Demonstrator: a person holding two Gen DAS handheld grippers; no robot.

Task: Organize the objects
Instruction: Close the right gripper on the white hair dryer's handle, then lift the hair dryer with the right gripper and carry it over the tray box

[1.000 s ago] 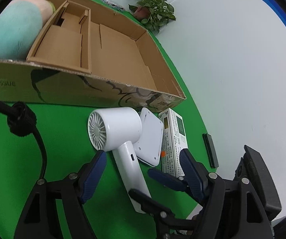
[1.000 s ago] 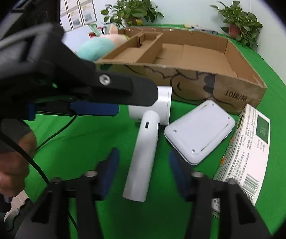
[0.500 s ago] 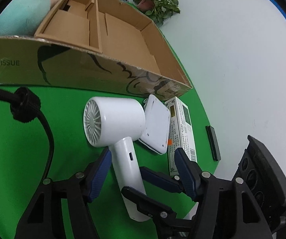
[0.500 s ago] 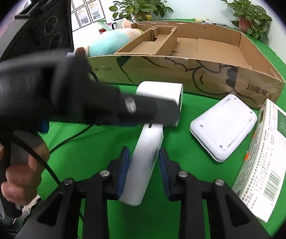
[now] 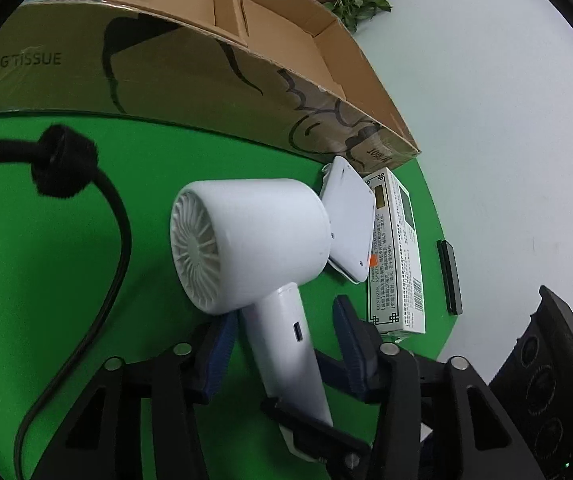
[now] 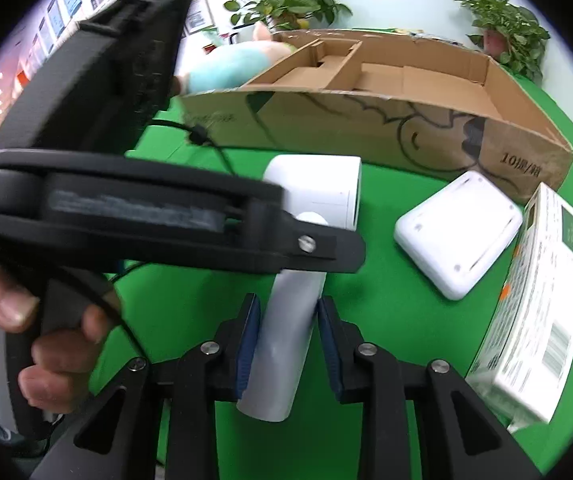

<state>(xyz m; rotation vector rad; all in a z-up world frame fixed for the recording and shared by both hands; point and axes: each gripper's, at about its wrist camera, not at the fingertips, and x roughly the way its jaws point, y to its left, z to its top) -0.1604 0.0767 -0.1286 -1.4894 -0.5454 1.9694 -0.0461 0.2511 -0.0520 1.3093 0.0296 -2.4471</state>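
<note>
**Two grippers set around one hair dryer handle**

Both grippers are placed at the white hair dryer (image 5: pixel 254 240), which lies on the green tabletop (image 5: pixel 46 240) in front of the cardboard box (image 5: pixel 206 64). The right gripper (image 6: pixel 288 340) is clamped on the lower handle, both blue pads pressed against it. The left gripper (image 5: pixel 282 344) straddles the upper handle with its fingers apart; a gap is seen at the right pad, and contact at the left pad cannot be told. Just beside the dryer's barrel a white square device (image 6: pixel 458 236) is found, with a printed carton (image 6: pixel 534 312) touching its far side near the table edge. Bare green cloth is left toward the black cable (image 5: pixel 114 264). The dryer's rear grille is finned, and a small port is set in the handle.
</note>
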